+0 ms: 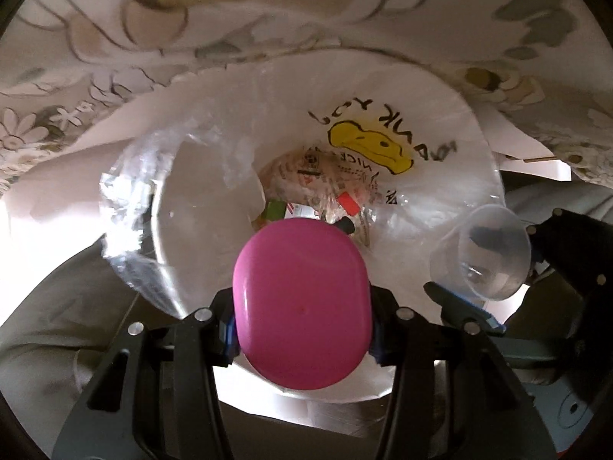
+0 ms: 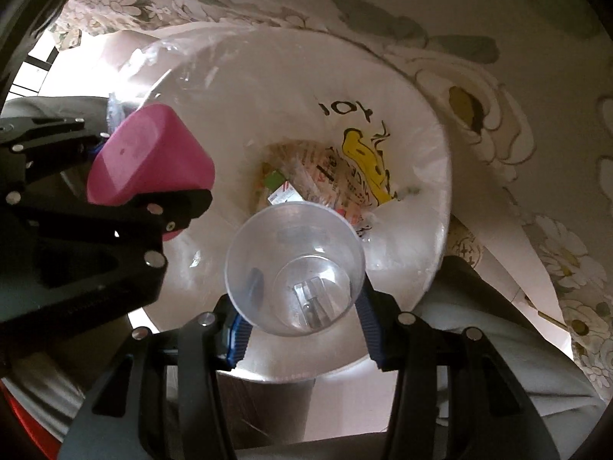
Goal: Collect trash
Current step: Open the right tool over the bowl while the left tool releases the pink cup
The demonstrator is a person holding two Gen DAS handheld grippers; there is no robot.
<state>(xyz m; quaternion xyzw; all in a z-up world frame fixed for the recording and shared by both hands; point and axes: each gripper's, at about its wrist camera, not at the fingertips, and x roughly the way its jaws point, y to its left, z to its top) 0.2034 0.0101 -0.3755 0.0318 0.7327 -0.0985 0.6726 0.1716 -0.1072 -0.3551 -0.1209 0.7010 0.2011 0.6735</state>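
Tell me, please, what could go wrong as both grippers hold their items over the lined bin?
The pink container in the left gripper and the clear cup in the right gripper are close together, so the grippers could collide. The cup hangs near the bin rim and might bounce out. Either gripper could snag the thin bag liner.

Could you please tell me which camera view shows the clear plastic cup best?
The right wrist view: the clear plastic cup fills the centre, held by the right tool over the trash bag. The left wrist view shows the cup only small, near its right edge, beside the pink container.
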